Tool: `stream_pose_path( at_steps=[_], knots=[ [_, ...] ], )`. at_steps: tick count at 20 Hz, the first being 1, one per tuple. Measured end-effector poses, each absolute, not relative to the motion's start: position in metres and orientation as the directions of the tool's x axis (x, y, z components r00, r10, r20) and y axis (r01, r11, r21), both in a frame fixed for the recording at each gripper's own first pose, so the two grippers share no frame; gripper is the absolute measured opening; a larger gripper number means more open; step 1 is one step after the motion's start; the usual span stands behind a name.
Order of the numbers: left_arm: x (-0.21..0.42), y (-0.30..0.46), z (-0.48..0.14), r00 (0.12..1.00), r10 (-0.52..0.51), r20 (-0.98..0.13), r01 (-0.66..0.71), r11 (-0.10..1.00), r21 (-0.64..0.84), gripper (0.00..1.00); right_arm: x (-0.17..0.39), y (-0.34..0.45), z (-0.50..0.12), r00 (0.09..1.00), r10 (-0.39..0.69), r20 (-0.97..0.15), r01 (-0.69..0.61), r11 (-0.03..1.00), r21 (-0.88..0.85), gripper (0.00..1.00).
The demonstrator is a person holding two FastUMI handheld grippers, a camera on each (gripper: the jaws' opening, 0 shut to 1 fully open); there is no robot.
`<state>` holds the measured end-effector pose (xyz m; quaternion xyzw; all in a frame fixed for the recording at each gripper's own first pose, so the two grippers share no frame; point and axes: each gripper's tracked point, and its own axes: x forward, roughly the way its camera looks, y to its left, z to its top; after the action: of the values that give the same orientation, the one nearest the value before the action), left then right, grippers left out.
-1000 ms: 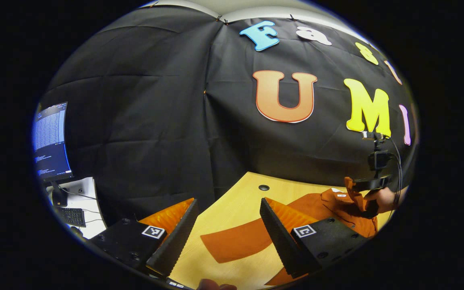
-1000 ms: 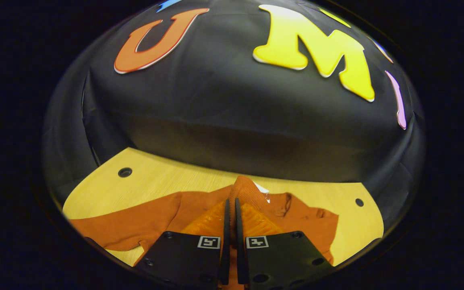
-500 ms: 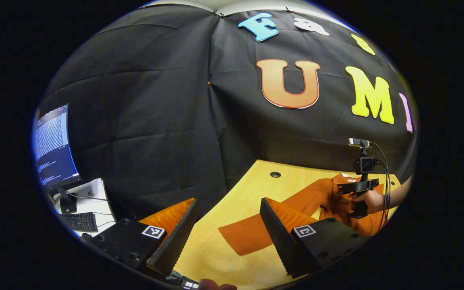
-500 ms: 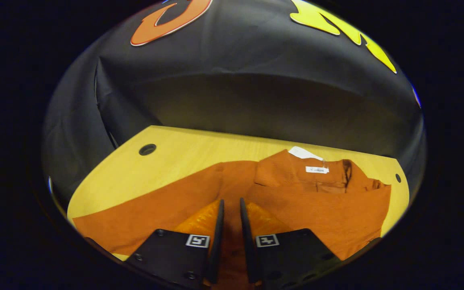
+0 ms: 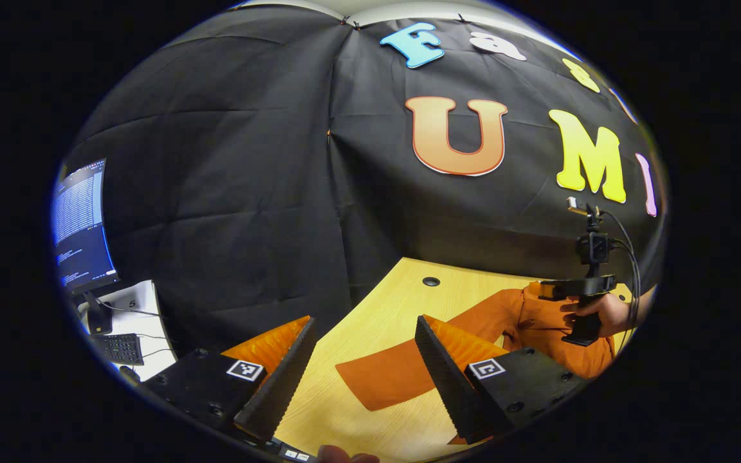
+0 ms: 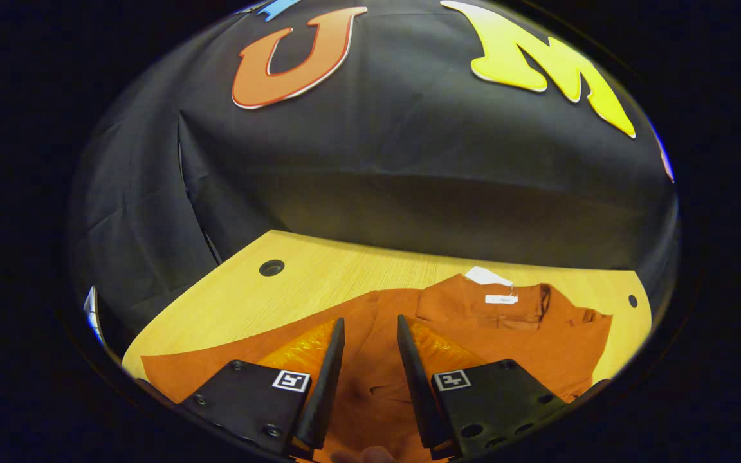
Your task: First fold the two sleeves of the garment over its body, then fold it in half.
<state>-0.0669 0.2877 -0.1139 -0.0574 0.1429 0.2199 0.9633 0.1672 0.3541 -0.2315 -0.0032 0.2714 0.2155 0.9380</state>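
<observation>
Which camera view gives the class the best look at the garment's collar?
The right gripper view: the collar lies flat and unobstructed, with its white tag visible. In the left gripper view the collar area sits far off, largely hidden behind the right tool.

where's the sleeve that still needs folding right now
In the left gripper view the unfolded sleeve lies flat on the wooden table, stretching left from the garment's body, just beyond the open left gripper.

Recording booth in a lab or office, black cloth wall [image 5: 248,193] hung behind a pale wooden table [image 5: 370,315] with cable holes, lit monitor [image 5: 81,225] and keyboard [image 5: 116,347] on a white desk [image 5: 145,308] at far left
</observation>
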Motion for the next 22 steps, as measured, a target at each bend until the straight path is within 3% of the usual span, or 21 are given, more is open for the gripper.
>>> stream_pose_path(
  at_steps=[1,4,9,10,11,22],
  knots=[
    [-0.066,0.286,-0.116,0.864,0.405,-0.299,-0.439,0.897,-0.054,0.99,0.164,0.348,-0.218,0.766,0.413,-0.494,-0.411,0.904,0.118,0.55],
    [-0.064,0.281,-0.123,0.863,0.404,-0.302,-0.44,0.896,-0.061,0.99,0.147,0.331,-0.184,0.781,0.43,-0.453,-0.422,0.898,0.125,0.69],
    [-0.068,0.275,-0.151,0.845,0.398,-0.357,-0.444,0.894,-0.054,1.0,0.094,0.31,-0.115,0.773,0.534,-0.342,-0.558,0.829,0.032,0.72],
    [-0.068,0.274,-0.157,0.839,0.399,-0.371,-0.449,0.892,-0.055,1.0,0.082,0.304,-0.102,0.774,0.547,-0.318,-0.572,0.82,0.018,0.9],
    [-0.068,0.274,-0.163,0.832,0.4,-0.385,-0.454,0.889,-0.057,1.0,0.071,0.294,-0.088,0.78,0.556,-0.288,-0.575,0.818,0.021,0.92],
    [-0.057,0.281,-0.252,0.73,0.37,-0.574,-0.483,0.874,-0.05,1.0,0.042,0.161,-0.01,0.903,0.398,-0.163,-0.403,0.915,0.001,0.89]
  ],
)
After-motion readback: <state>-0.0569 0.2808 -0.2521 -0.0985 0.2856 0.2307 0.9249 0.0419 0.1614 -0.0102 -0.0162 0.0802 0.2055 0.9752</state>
